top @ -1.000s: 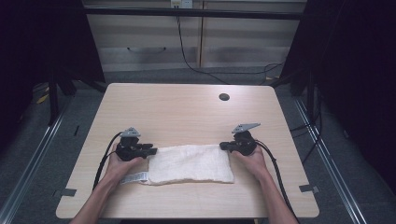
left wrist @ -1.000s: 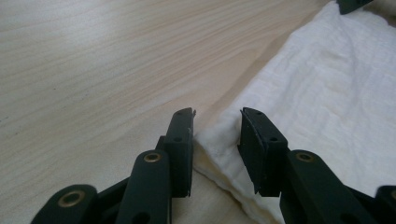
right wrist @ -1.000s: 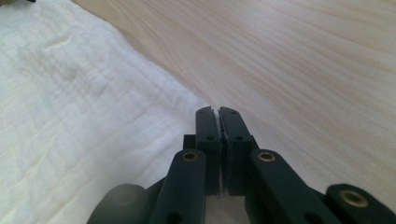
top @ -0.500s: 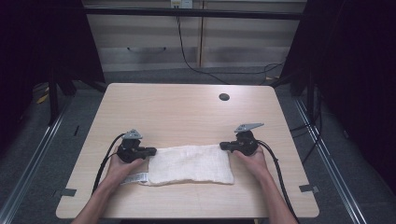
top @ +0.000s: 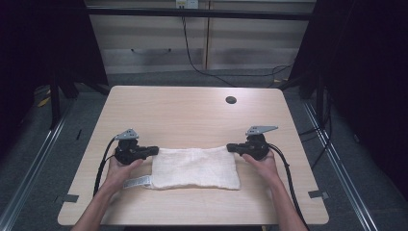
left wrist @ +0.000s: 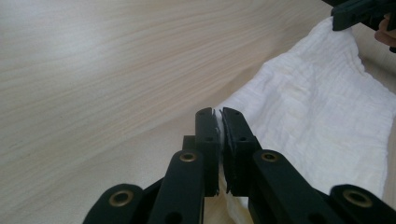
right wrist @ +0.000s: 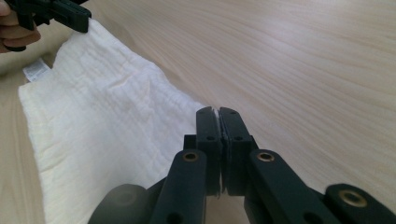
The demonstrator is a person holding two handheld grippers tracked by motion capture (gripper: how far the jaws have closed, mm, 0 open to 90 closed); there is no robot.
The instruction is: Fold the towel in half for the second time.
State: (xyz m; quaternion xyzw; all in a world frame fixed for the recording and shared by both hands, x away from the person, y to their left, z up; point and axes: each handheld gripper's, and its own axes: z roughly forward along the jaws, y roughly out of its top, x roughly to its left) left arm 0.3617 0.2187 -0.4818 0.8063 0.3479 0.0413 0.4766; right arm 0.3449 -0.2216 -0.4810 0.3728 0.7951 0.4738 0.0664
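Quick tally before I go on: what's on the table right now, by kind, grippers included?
White cloth: 1, folded, with a label at its near left corner
Grippers: 2, left gripper and right gripper, each shut on a far corner of the cloth
Table: 1, with a dark round hole
Total: 4

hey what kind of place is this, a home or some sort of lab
Probably a lab or recording workspace: a bare wooden table with only a white cloth, dark curtains on both sides, and cables running across the floor behind.

Towel (left wrist: pixel 322 107) corners — hidden between jaws
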